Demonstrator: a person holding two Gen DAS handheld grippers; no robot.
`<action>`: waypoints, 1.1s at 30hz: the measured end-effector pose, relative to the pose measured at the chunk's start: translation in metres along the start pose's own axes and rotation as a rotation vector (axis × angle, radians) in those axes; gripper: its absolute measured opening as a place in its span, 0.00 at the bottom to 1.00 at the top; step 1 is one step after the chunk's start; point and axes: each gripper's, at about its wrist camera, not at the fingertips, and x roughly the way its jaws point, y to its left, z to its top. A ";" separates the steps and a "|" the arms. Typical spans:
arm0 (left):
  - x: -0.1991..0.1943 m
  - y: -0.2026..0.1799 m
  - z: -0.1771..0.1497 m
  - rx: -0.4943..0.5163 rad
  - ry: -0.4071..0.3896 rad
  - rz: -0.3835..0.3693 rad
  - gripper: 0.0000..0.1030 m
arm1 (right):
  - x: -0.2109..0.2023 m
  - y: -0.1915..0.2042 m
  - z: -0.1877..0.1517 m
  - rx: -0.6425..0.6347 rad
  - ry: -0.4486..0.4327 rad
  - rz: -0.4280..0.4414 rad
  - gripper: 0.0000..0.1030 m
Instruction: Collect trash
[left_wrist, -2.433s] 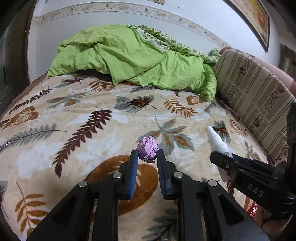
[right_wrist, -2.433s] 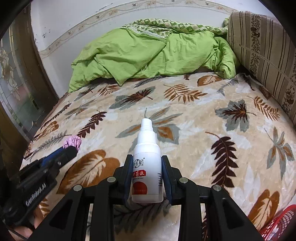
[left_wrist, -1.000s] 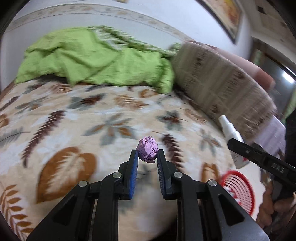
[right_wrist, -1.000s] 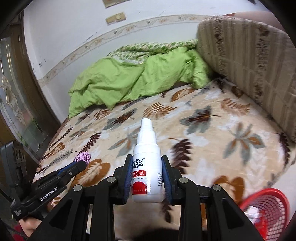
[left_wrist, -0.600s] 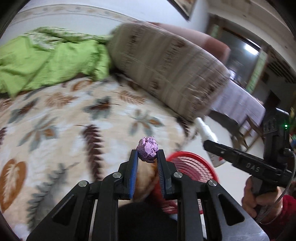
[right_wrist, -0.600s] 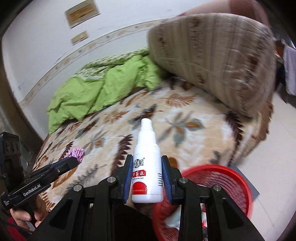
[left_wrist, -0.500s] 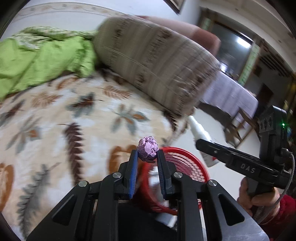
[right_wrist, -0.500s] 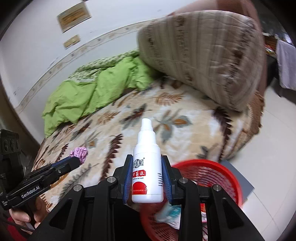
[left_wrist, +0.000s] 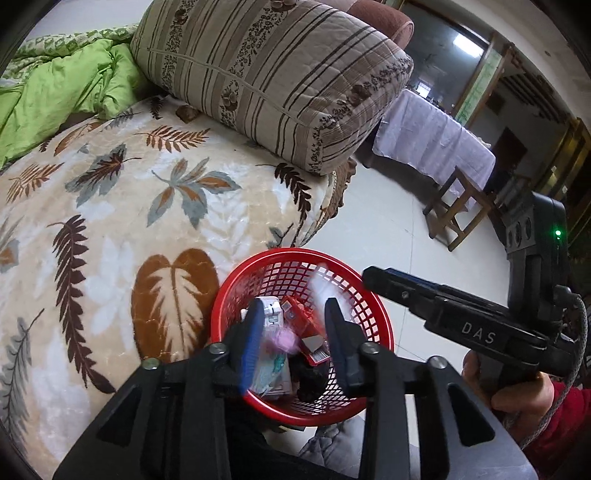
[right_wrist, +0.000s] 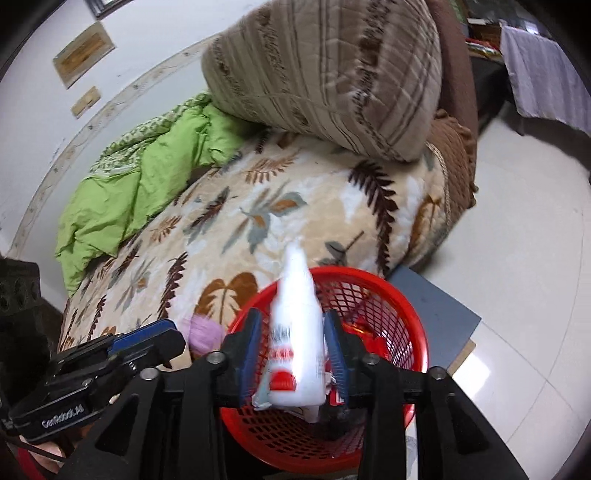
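Both your grippers are opening over the red basket (left_wrist: 373, 306), so the pink paper ball (left_wrist: 283, 338) and white bottle (right_wrist: 297, 332), gripped tight a moment ago, are dropping in

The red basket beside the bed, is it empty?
No. In the left wrist view the red basket already holds boxes and wrappers, seen between the left gripper fingers.

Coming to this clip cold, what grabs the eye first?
The red mesh basket on the floor beside the bed, already holding packets. Over it, the right tool is opening around a blurred white spray bottle, tipping loose between its pads. The left tool is opening too, with a crumpled purple paper ball blurred between its pads above the basket.
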 end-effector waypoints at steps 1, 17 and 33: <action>-0.002 0.002 0.000 -0.006 -0.007 0.004 0.38 | -0.002 0.001 0.000 -0.006 -0.008 -0.010 0.43; -0.110 0.066 -0.030 -0.066 -0.254 0.390 0.81 | -0.030 0.086 -0.017 -0.199 -0.201 -0.374 0.92; -0.122 0.075 -0.045 -0.029 -0.273 0.532 0.91 | -0.023 0.112 -0.041 -0.230 -0.135 -0.440 0.96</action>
